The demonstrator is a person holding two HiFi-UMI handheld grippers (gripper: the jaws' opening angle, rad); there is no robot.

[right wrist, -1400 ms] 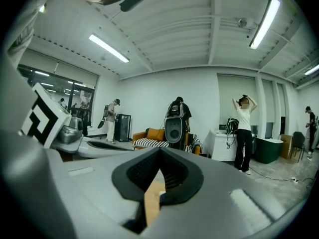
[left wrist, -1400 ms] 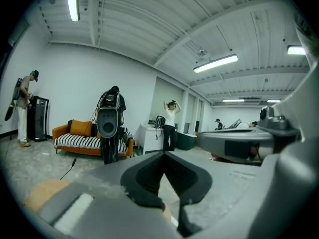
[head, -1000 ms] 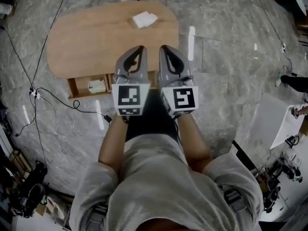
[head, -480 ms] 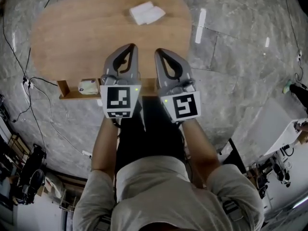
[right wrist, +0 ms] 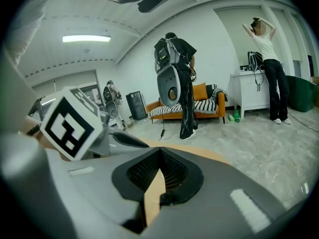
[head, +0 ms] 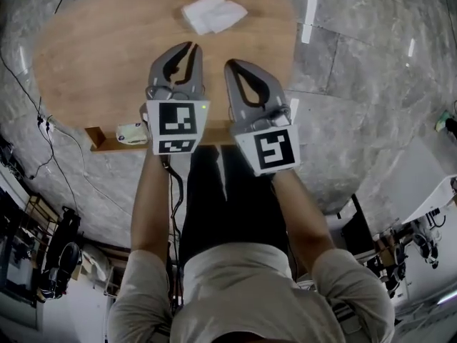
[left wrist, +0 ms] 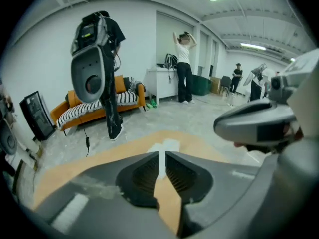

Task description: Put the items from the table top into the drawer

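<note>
Cloth (head: 213, 11) on table (head: 93, 56) ahead, left tongs (head: 191, 46) empty, just opening slightly, right tongs (head: 228, 64) shut, empty

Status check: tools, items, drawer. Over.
Left tool just cracking open, empty; right tool shut, empty. White folded cloth untouched on table; drawer open, small item inside. Nothing blocks the cloth.

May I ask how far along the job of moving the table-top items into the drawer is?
Done: one small pale item lies in the open drawer. In hand: nothing; the left gripper has just been opening its jaws, with nothing between them, and the right gripper is shut and empty. Left: the white folded item sits on the table top.
</note>
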